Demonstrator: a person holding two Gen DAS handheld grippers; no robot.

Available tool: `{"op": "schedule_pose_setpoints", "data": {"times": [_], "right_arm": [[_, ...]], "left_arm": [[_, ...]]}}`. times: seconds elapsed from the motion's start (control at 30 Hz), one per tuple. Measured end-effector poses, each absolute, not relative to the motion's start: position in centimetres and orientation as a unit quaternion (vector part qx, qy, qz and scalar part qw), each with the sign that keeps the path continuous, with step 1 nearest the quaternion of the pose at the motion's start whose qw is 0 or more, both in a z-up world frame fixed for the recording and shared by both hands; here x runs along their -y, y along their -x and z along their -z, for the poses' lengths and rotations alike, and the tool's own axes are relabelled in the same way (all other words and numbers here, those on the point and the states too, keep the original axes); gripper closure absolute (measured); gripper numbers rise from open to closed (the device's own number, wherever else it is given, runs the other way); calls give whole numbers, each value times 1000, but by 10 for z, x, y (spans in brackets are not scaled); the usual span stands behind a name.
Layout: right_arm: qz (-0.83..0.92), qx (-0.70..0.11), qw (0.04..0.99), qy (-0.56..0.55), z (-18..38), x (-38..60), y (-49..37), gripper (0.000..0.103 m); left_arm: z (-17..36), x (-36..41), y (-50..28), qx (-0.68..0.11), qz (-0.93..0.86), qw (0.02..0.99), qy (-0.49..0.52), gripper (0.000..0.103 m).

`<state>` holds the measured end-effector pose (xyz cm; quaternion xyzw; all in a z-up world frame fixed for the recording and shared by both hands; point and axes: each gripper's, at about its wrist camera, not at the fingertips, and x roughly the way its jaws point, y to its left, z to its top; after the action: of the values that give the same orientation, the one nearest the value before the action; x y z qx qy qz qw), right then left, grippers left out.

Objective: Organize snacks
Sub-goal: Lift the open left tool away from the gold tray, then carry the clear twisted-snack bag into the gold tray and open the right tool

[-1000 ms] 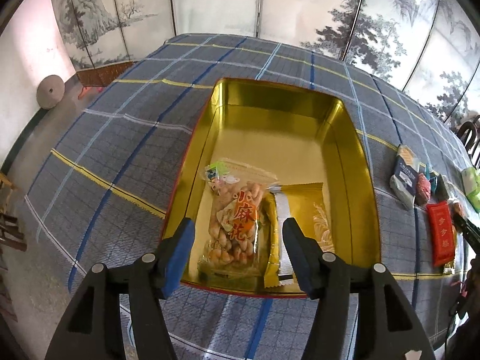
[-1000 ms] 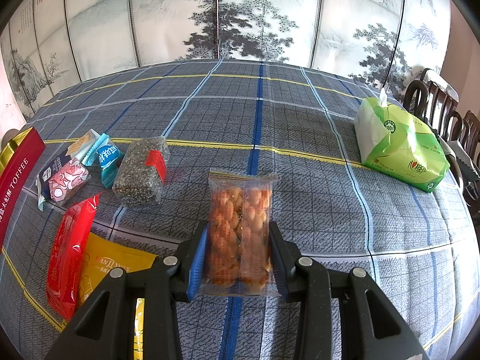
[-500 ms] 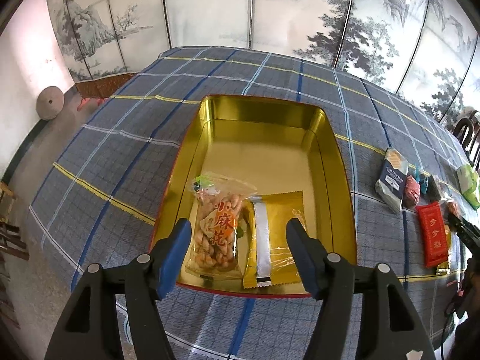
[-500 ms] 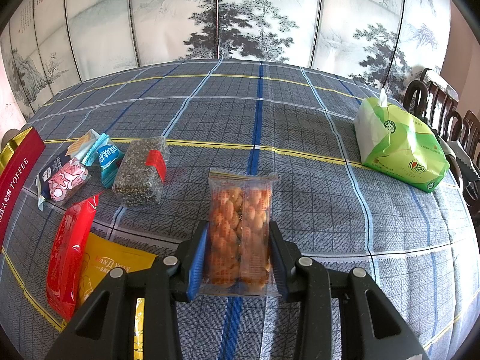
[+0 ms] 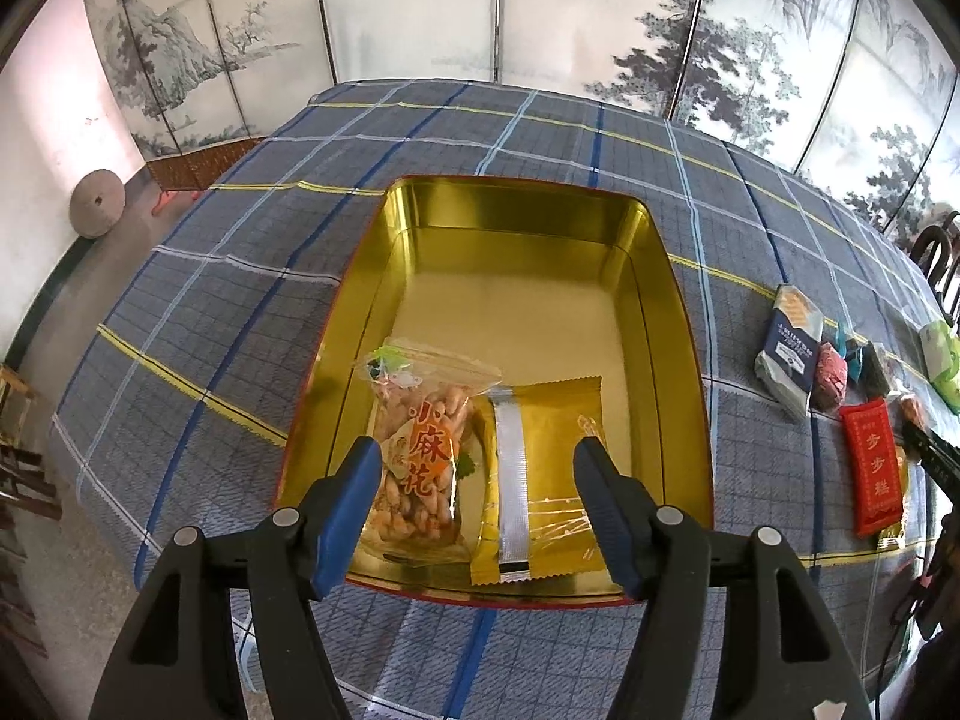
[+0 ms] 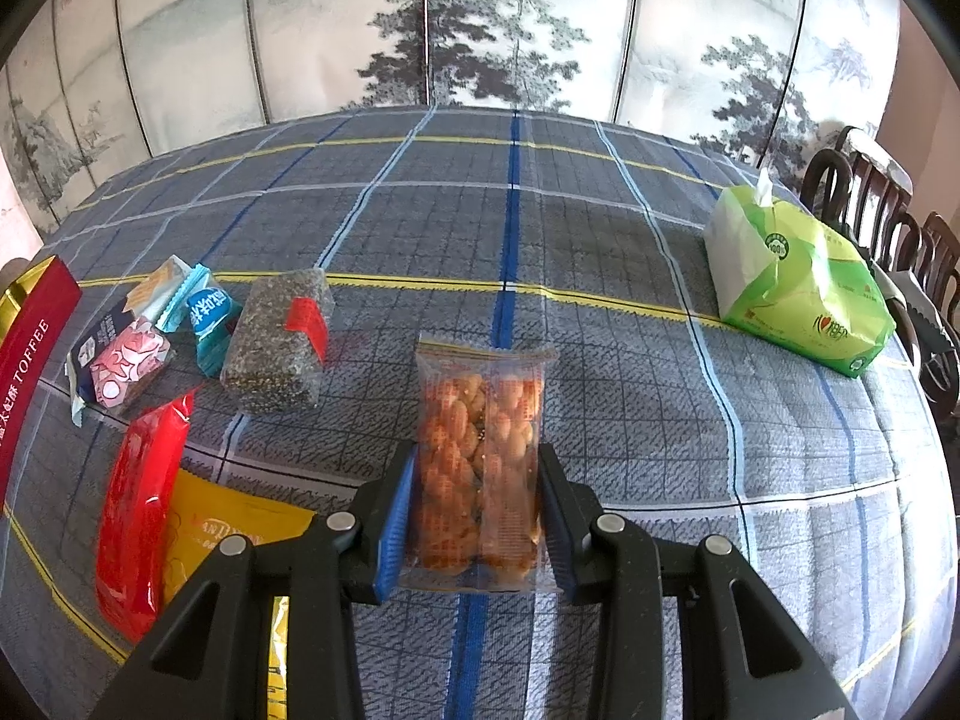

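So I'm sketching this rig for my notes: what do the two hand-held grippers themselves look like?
Both look alike. The left hand-held gripper and right hand-held gripper each have two matte black, angular fingers with triangular cut-outs and round silver pivot screws. The finger ends carry blue pads with finely ribbed inner faces. No markings show on either, and no sleeves or hands are in view.

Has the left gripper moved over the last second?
Yes. The left gripper has pulled back and up from the gold tin, whose whole rim now shows. Its jaws stay open and empty.
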<state>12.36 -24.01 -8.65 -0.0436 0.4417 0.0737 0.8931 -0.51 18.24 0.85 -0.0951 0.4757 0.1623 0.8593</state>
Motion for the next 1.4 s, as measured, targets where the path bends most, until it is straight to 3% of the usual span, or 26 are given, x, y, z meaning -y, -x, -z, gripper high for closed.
{"op": "schedule_pose_setpoints", "data": {"times": [0.67, 0.93, 1.4], "right_arm": [[-9, -469, 882, 33, 83, 230, -131, 66], [0, -437, 899, 4, 42, 221, -119, 66], [-145, -418, 897, 10, 5, 99, -87, 66]], "left_arm": [[-8, -187, -1, -475, -158, 861, 91, 34], [-10, -195, 4, -467, -163, 864, 98, 29], [-14, -211, 22, -460, -188, 862, 96, 22]]}}
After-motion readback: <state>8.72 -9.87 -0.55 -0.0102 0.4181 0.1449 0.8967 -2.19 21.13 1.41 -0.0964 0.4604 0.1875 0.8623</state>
